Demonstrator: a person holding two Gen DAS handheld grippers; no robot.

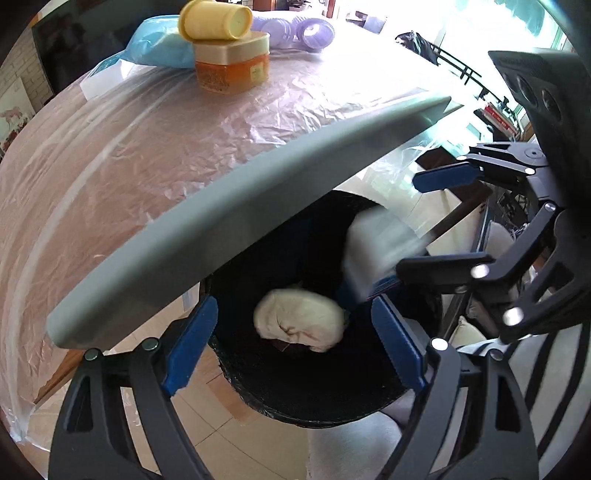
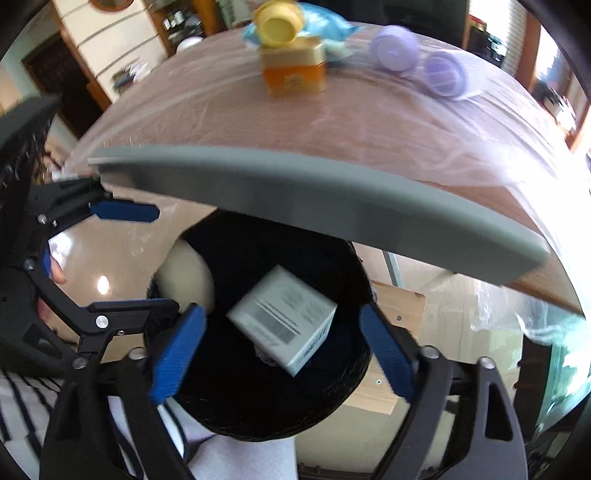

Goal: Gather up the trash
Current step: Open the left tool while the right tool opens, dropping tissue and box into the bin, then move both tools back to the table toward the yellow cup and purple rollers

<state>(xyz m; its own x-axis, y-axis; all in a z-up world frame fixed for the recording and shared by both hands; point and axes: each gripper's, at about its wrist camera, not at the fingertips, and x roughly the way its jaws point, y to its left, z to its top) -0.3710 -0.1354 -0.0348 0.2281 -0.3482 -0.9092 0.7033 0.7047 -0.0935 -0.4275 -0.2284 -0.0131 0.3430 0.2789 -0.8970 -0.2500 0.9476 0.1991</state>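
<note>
**Inspector:** Plastic sheeting covers the brown table (image 2: pixel 369 122), with a grey edge strip (image 2: pixel 295 188) along its near side. Below that edge sits a black bin (image 2: pixel 354 280) on the tiled floor.

**Assistant:** Grippers?

**Inspector:** Both hang over the bin mouth. The right gripper (image 2: pixel 282 352) has its jaws apart, holding nothing. Between and below them a white box (image 2: pixel 284 321) shows blurred and tilted against the dark interior; I judge it is dropping in, though I cannot tell whether it has landed. The left gripper (image 1: pixel 293 347) is likewise spread wide and empty, above a crumpled white wad (image 1: pixel 301 319) already lying in the bin.

**Assistant:** What remains on the table?

**Inspector:** At the far side, an amber jar (image 1: pixel 232 64) with a yellow cup (image 1: pixel 214 18) lying on its lid, a blue packet (image 1: pixel 159 46) and lilac containers (image 1: pixel 303 31).

**Assistant:** Risks?

**Inspector:** Three. Lifting either gripper straight up could strike the overhanging grey strip. The yellow cup rests loose on the jar, so a careless grasp could roll it off. The sheeting is slack; dragging an item could bunch it and tip the jar.
</note>
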